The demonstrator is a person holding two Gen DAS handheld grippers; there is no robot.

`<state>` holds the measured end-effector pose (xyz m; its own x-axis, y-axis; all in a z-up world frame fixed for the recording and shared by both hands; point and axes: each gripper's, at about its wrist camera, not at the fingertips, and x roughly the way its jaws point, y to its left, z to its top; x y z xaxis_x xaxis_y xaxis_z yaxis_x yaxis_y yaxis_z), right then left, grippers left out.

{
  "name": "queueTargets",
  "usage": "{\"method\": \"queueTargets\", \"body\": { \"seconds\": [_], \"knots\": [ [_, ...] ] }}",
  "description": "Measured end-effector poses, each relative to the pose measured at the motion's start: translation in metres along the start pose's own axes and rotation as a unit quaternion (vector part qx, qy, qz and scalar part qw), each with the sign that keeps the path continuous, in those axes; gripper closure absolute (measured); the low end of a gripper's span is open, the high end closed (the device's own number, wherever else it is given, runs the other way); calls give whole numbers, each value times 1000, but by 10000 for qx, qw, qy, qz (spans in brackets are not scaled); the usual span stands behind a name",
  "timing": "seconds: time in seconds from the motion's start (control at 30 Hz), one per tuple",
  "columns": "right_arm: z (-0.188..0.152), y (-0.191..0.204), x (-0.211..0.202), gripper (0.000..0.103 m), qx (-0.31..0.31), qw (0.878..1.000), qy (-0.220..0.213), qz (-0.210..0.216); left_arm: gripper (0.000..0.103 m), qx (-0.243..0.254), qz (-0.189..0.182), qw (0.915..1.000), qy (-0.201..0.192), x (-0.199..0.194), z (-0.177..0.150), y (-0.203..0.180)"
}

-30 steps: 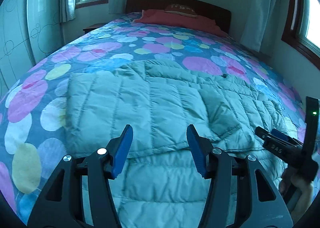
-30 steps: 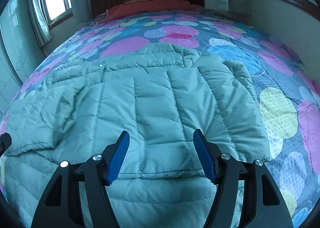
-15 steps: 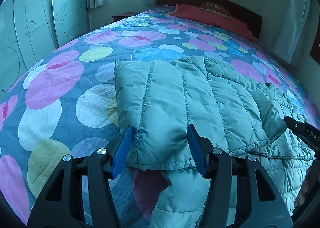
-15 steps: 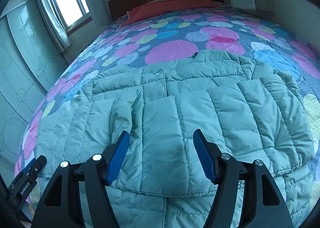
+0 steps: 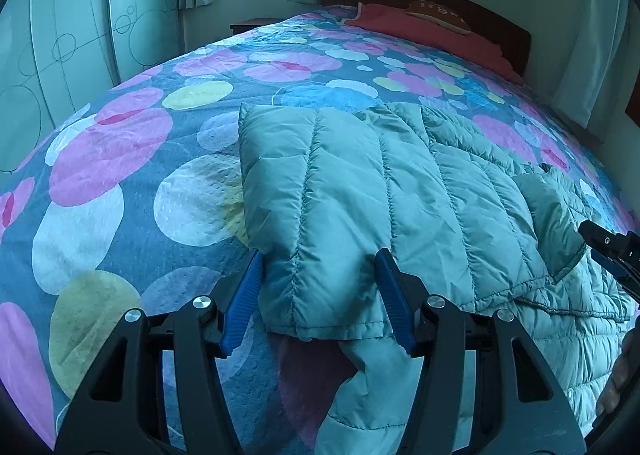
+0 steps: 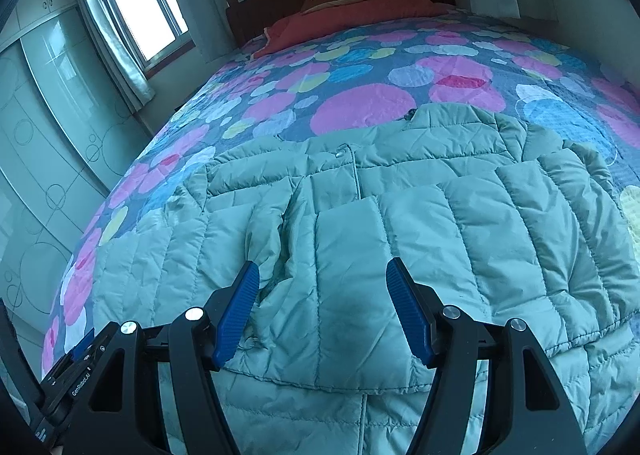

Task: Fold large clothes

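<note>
The left tool (image 5: 318,297) and the right tool (image 6: 322,313) are spread astride the puffer jacket's (image 6: 400,223) folded-up hem (nothing pinched), near the bed's (image 5: 120,183) foot edge.

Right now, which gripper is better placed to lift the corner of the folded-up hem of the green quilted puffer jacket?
Left. The left gripper straddles the green quilted puffer jacket's hem corner; the right gripper sits mid-hem.

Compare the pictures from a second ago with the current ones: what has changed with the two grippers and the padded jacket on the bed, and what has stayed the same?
The left gripper swung out to the folded jacket's outer edge, which now lies between its open jaws. The right gripper shifted toward the jacket's middle. Nothing was grasped or released. The jacket and bedspread stayed put.
</note>
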<state>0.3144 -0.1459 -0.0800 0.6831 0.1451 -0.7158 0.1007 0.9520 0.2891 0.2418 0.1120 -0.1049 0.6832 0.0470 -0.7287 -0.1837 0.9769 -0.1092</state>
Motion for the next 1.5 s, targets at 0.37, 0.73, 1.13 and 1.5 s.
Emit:
{"method": "queueTargets", "body": {
  "seconds": [0.37, 0.73, 1.13, 1.5],
  "knots": [
    [-10, -1, 2, 38, -107, 9997, 227, 81, 46, 14, 5, 10000, 4, 0, 0, -1],
    [-4, 3, -6, 94, -401, 9987, 134, 290, 45, -23, -55, 10000, -58, -14, 5, 5],
    [10, -130, -51, 94, 226, 9972, -164, -691, 39, 50, 41, 10000, -11, -3, 10, -8],
    [-6, -171, -43, 68, 509, 9953, 186, -806, 39, 243, 125, 9994, 235, 12, 8, -24]
  ]
}}
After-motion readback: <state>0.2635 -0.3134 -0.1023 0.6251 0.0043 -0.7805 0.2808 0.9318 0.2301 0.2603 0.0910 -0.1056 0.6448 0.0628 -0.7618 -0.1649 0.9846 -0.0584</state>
